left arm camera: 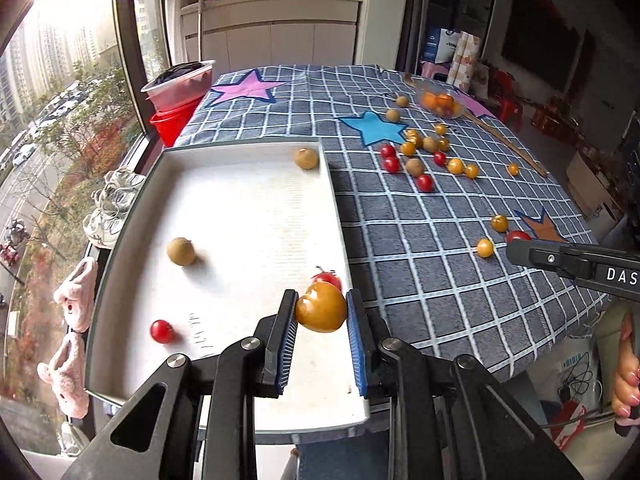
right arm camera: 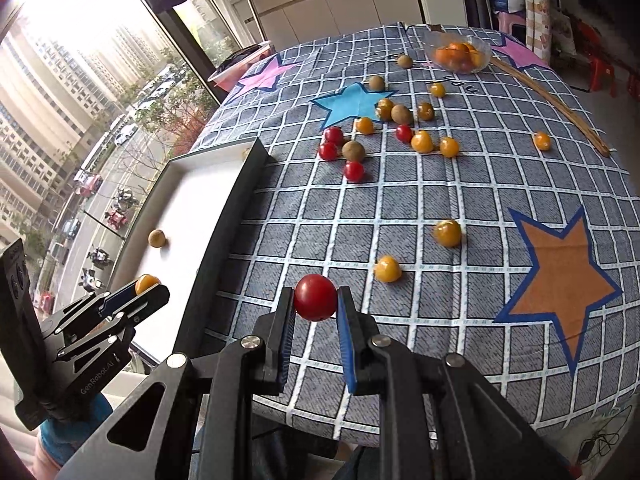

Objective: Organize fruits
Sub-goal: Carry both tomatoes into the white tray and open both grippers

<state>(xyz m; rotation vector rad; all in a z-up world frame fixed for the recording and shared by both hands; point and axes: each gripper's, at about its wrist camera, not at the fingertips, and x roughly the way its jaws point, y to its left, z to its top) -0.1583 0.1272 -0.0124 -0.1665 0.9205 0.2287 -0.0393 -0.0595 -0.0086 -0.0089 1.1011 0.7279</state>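
Note:
My left gripper [left arm camera: 321, 309] is shut on a yellow-orange tomato [left arm camera: 321, 307], held over the near right part of the white tray [left arm camera: 256, 216]. The tray holds two brown longans [left arm camera: 181, 251], a red tomato [left arm camera: 161, 331] and another red tomato [left arm camera: 326, 279] behind my fingers. My right gripper [right arm camera: 314, 300] is shut on a red tomato [right arm camera: 315, 297] just above the checked cloth, right of the tray [right arm camera: 192, 184]. The left gripper also shows in the right wrist view [right arm camera: 146, 286]. Several red and yellow tomatoes and longans [right arm camera: 354, 151] lie scattered on the cloth.
A glass bowl [right arm camera: 458, 56] of orange fruit stands at the far right of the table. A wooden stick [right arm camera: 560, 108] lies beside it. Red and pink tubs [left arm camera: 176, 96] stand past the table's far left corner, by the window. Two yellow tomatoes [right arm camera: 387, 269] lie near my right gripper.

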